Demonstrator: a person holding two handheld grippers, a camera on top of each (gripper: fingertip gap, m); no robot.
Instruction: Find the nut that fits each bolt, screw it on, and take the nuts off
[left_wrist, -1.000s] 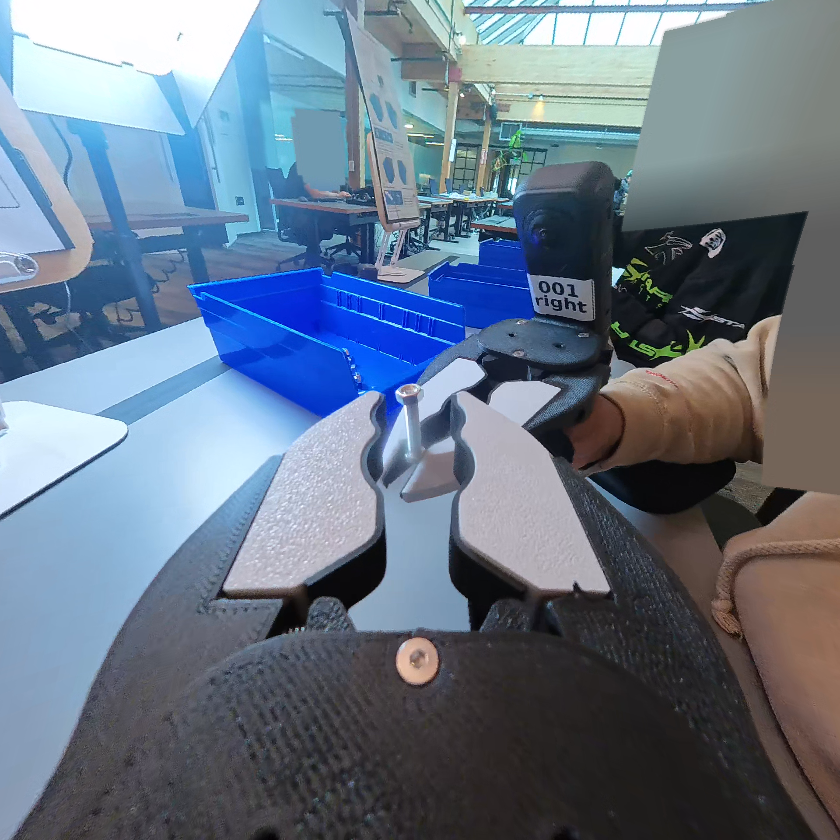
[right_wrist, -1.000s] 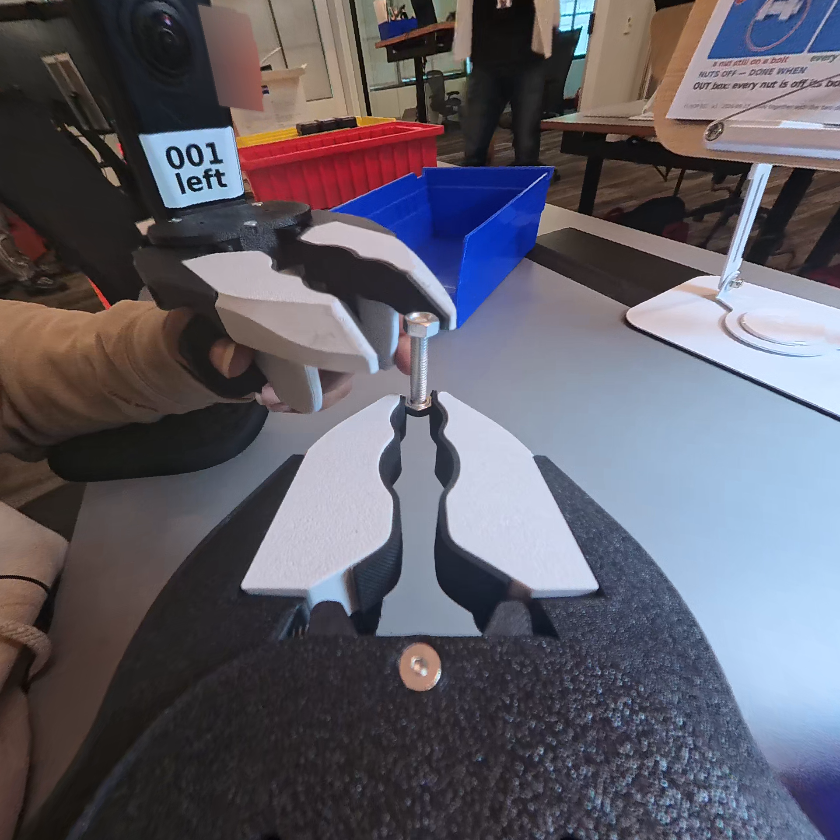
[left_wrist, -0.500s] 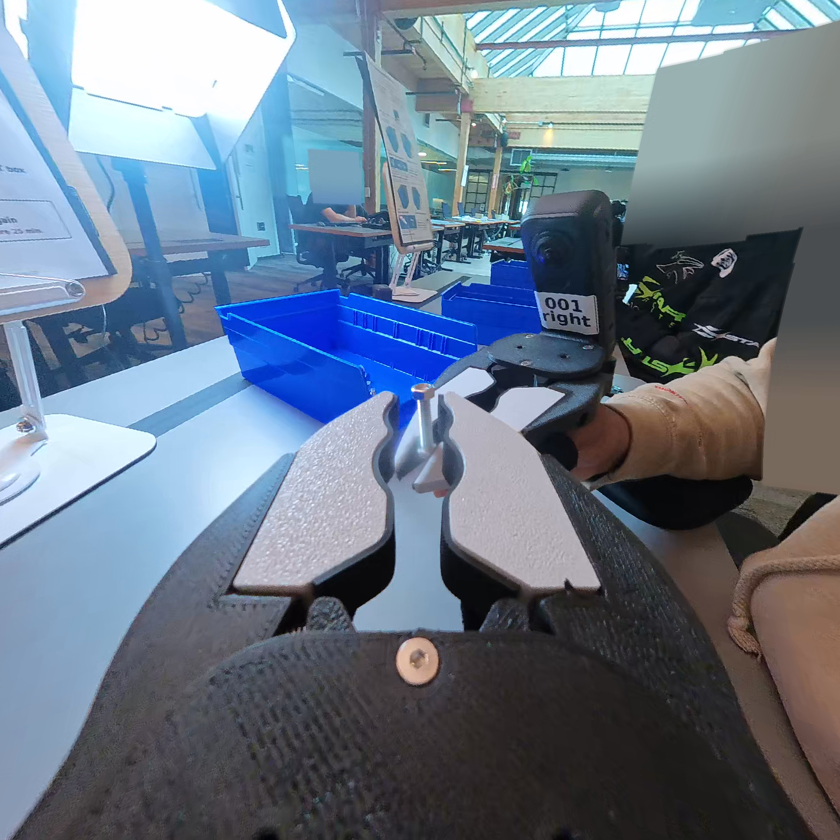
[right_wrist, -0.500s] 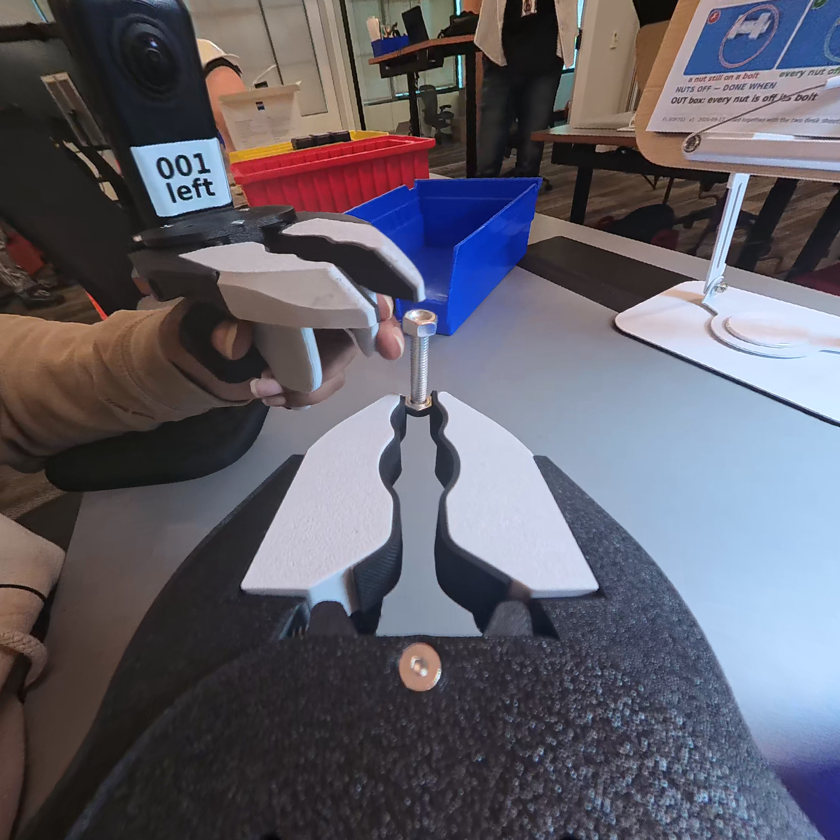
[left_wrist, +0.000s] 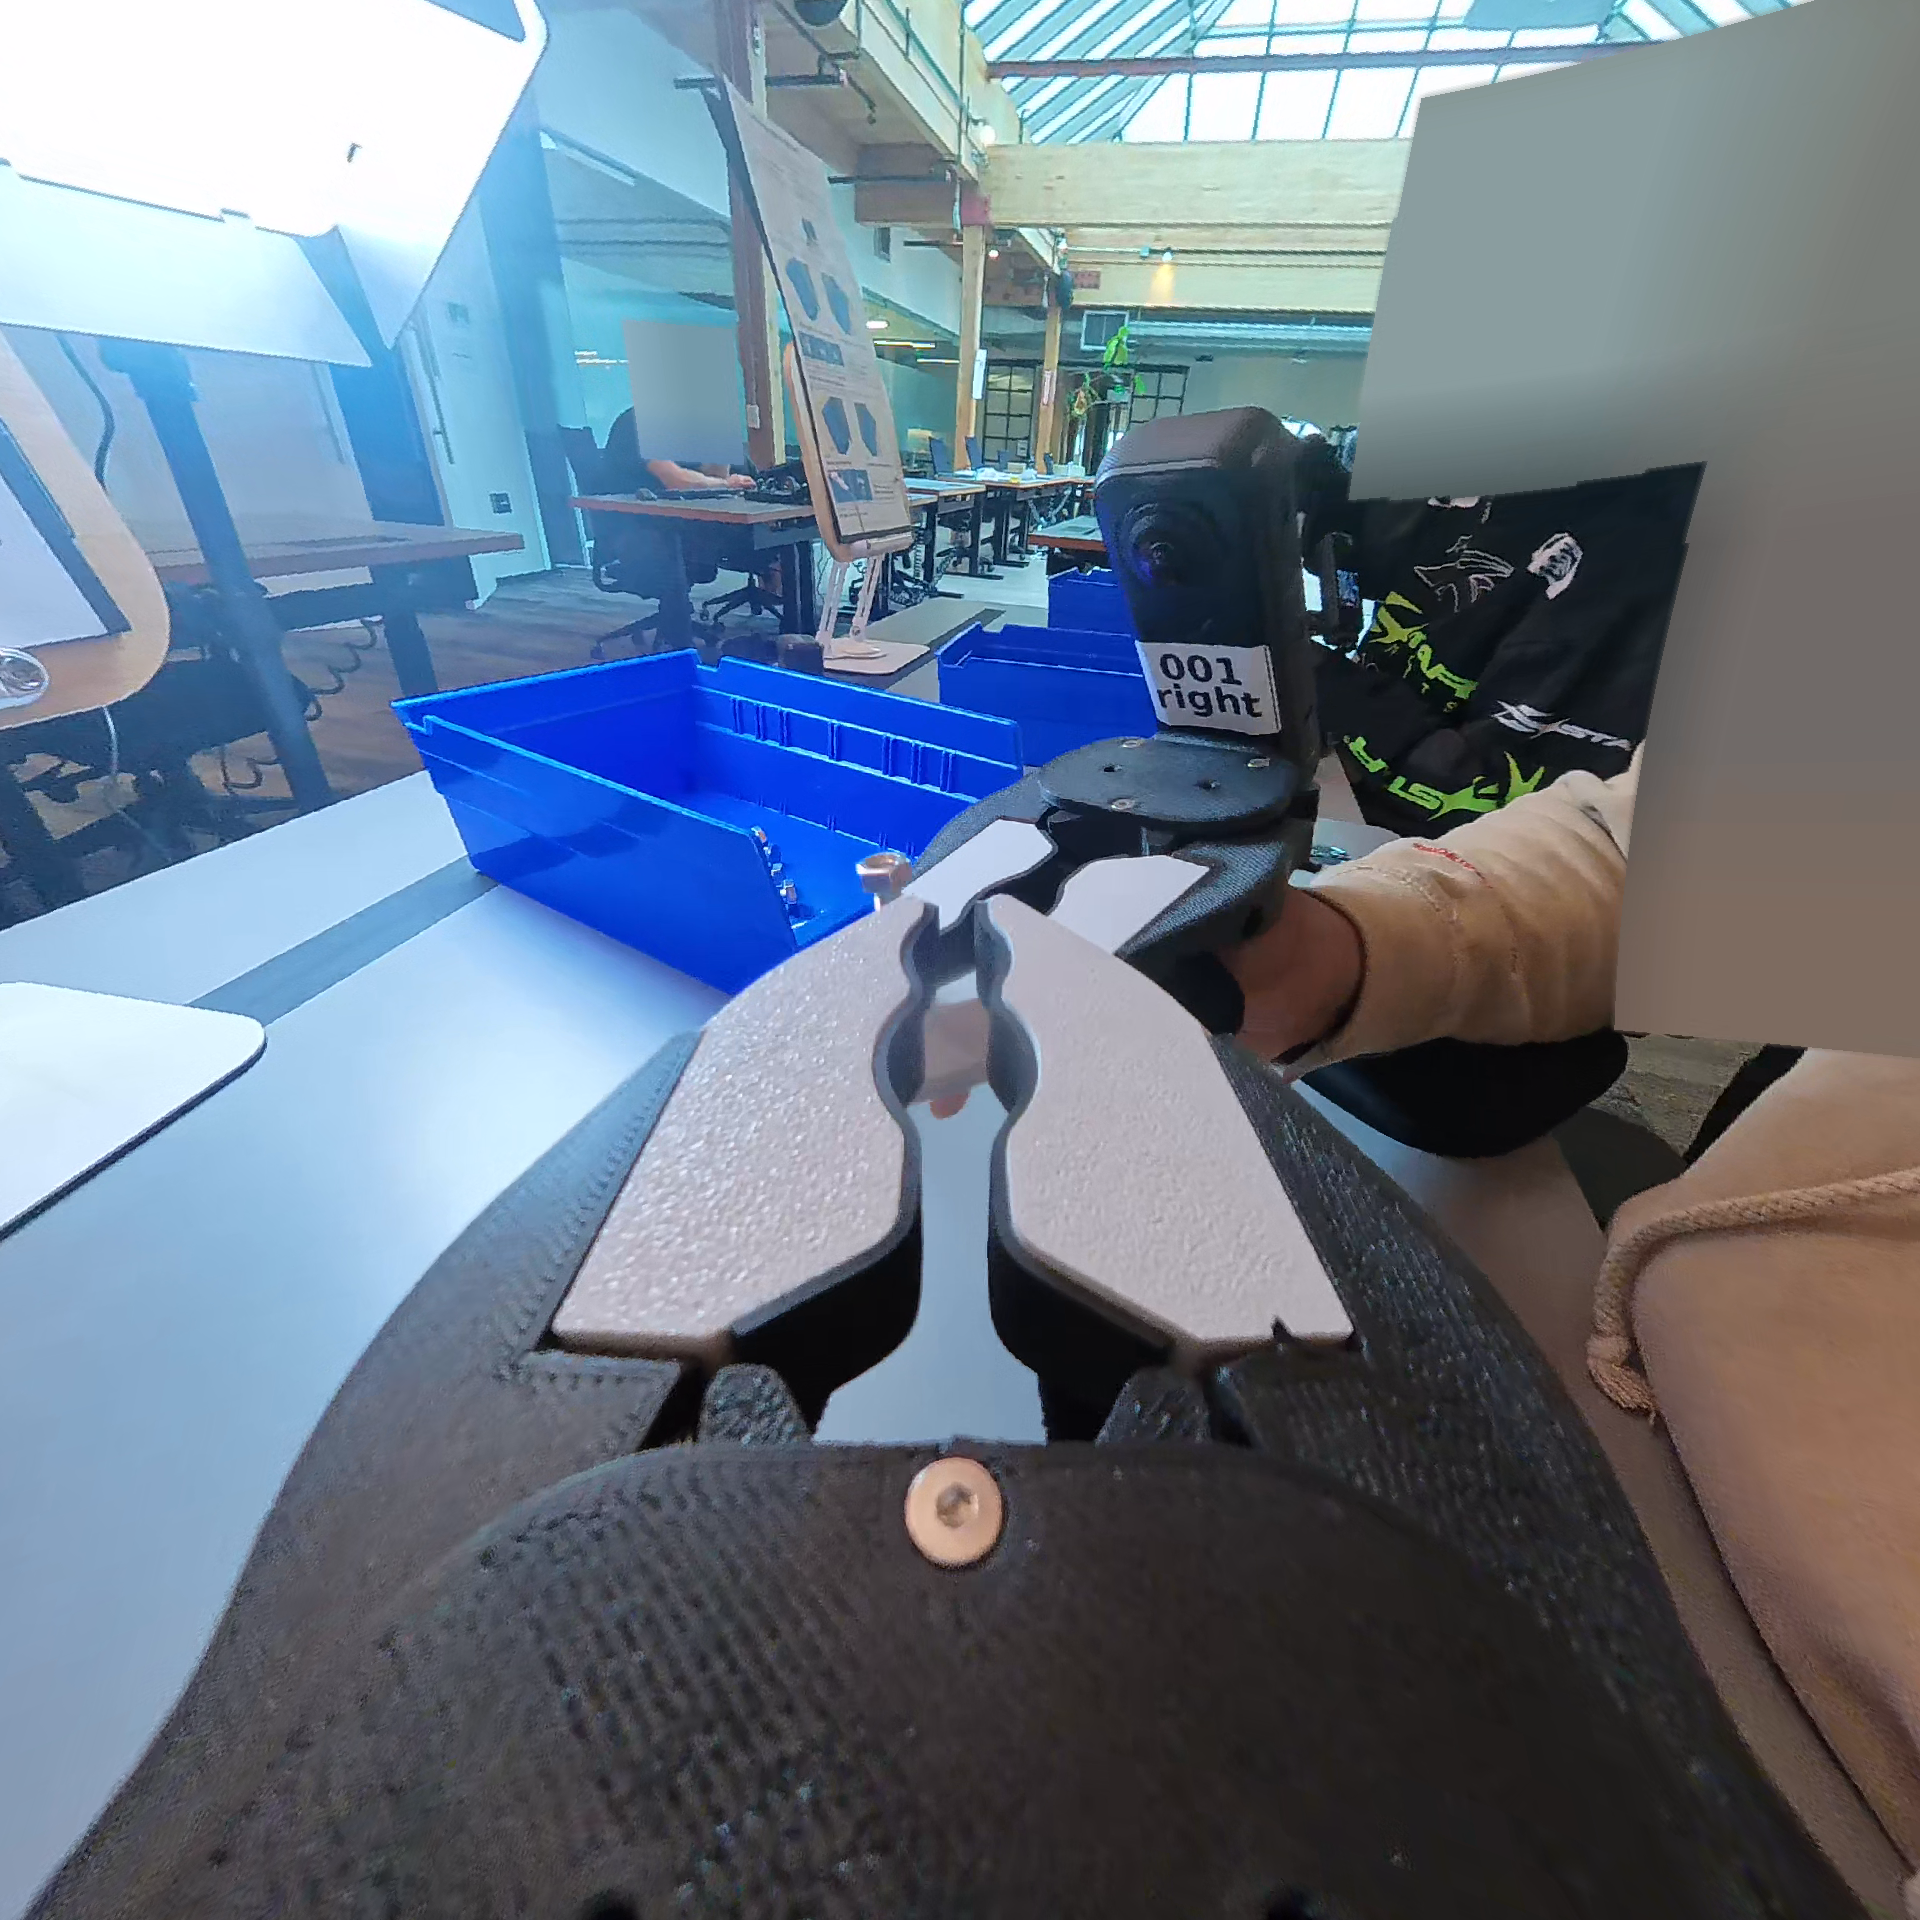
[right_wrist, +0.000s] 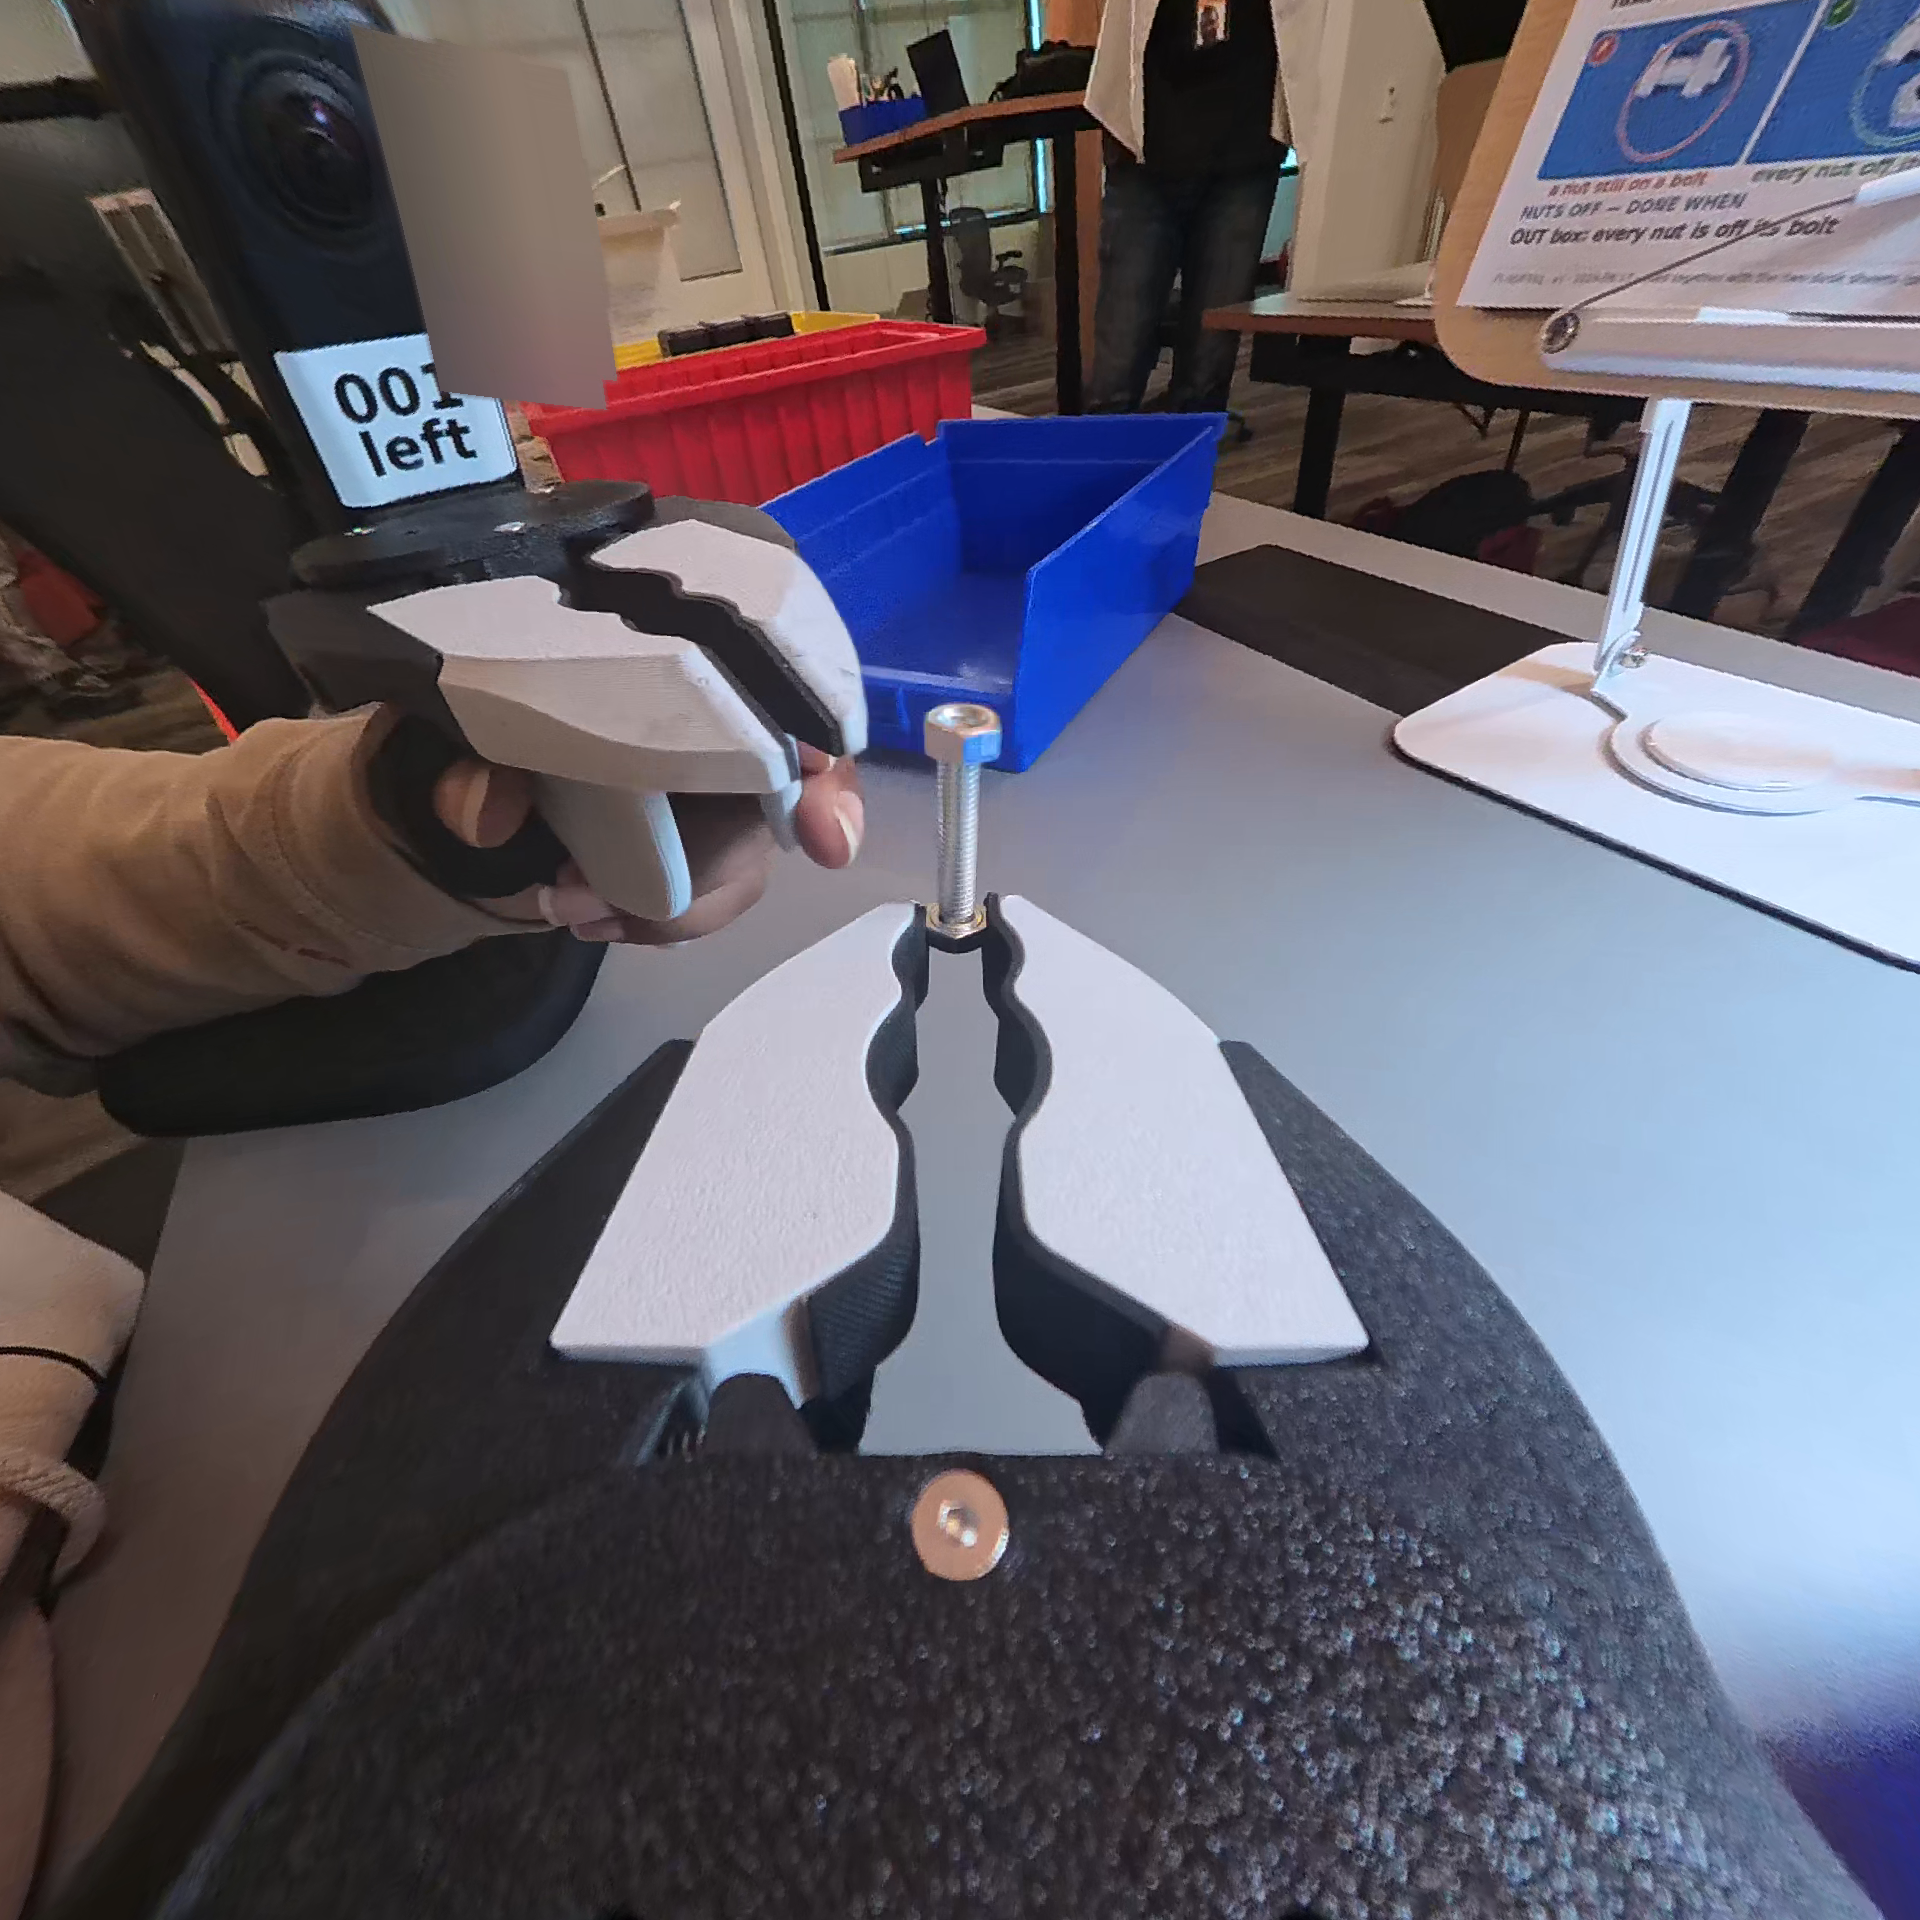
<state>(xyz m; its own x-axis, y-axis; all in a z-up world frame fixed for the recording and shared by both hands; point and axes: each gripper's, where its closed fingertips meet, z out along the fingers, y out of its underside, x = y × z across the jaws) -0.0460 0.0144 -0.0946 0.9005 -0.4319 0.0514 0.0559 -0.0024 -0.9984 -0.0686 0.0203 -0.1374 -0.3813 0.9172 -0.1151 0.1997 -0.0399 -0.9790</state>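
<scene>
Two hand-held grippers: I have one on each side, both above the grey worktop (right_wrist: 1351, 987).
Right hand-held gripper (right_wrist: 958, 920): my tips are pinching a small nut (right_wrist: 958, 918), with only a narrow slot between the fingers behind it.
Bolt (right_wrist: 960, 821): it stands upright out of the nut, threaded shank down, socket head on top, clear of the worktop.
Left hand-held gripper (right_wrist: 821, 743): seen from my right camera, its fingers are pressed nearly together with nothing between them; its tips sit just left of the bolt head, apart from it.
Left camera check: the left hand-held gripper (left_wrist: 954, 920) shows only a thin gap at its tips, and the bolt head (left_wrist: 883, 871) peeks out just beyond and left of them.
Hand (right_wrist: 665, 862): it wraps the left grip, in a tan sleeve.
Near blue bin (right_wrist: 997, 582): it rests on the worktop behind the bolt, open front toward me.
Other blue bin (left_wrist: 665, 800): in my left view it sits on the worktop with some small metal hardware (left_wrist: 774, 873) at its near corner; I cannot tell bolts from nuts there.
Red bin (right_wrist: 769, 405): behind the near blue bin.
White stand base (right_wrist: 1662, 769): on the worktop to the right, well apart from the bolt.
</scene>
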